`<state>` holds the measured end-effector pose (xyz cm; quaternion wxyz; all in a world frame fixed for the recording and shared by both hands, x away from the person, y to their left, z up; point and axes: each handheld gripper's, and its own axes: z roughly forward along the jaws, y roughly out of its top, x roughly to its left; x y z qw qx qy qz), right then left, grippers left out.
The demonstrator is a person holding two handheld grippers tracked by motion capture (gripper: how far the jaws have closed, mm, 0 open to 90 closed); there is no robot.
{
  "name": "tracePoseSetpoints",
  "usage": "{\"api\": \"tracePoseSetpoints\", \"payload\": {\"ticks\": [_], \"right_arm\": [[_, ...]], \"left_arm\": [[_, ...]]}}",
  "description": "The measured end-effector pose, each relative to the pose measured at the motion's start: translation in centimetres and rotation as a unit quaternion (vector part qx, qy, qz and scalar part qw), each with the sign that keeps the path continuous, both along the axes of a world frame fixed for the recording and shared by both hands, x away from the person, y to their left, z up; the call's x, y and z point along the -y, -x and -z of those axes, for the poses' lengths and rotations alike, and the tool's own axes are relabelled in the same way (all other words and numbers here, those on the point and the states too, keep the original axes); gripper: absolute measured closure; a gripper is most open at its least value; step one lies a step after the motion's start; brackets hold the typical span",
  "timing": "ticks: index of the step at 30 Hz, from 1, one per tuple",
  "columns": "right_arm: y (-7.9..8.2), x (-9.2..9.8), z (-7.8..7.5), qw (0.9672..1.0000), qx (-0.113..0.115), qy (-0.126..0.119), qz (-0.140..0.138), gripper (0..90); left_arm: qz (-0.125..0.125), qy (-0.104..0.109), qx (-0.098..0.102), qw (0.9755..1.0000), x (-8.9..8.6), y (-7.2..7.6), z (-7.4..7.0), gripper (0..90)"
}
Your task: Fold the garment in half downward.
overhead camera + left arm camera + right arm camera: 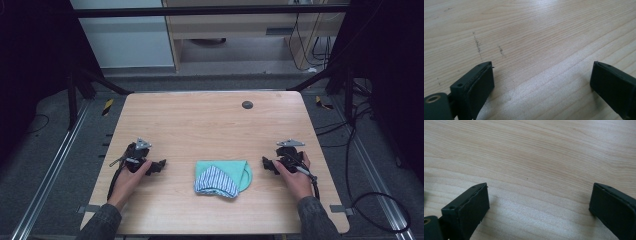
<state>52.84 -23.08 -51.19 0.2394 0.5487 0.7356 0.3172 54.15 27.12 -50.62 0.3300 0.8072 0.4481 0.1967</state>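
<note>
A folded teal cloth (239, 170) with a blue-and-white striped piece (215, 181) on its front lies near the middle front of the wooden table (210, 120). My left gripper (161, 165) rests low on the table to the cloth's left, jaws pointing toward it. In the left gripper view that same gripper (541, 75) stands open over bare wood. My right gripper (266, 163) sits to the cloth's right, also pointing at it. The right gripper view has it (539, 195) wide open, nothing between the jaws.
A small dark round grommet (247, 104) sits near the table's far edge. Black frame bars and cables surround the table. Faint grey scuff marks (477, 45) streak the wood ahead of the left jaws.
</note>
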Motion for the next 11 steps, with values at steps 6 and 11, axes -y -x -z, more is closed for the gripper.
{"api": "tracePoseSetpoints", "payload": {"ticks": [6, 11], "right_arm": [[-0.21, -0.42, 0.01, 0.9989, -0.006, -0.003, 0.045, 0.2], [-0.26, -0.84, 0.02, 0.9951, -0.006, -0.003, 0.099, 0.2]], "left_arm": [[-0.007, 0.001, 0.004, 1.0, 0.06, 0.09, 0.16, 0.6], [-0.011, 0.002, 0.003, 0.9999, 0.11, 0.11, 0.18, 0.0]]}}
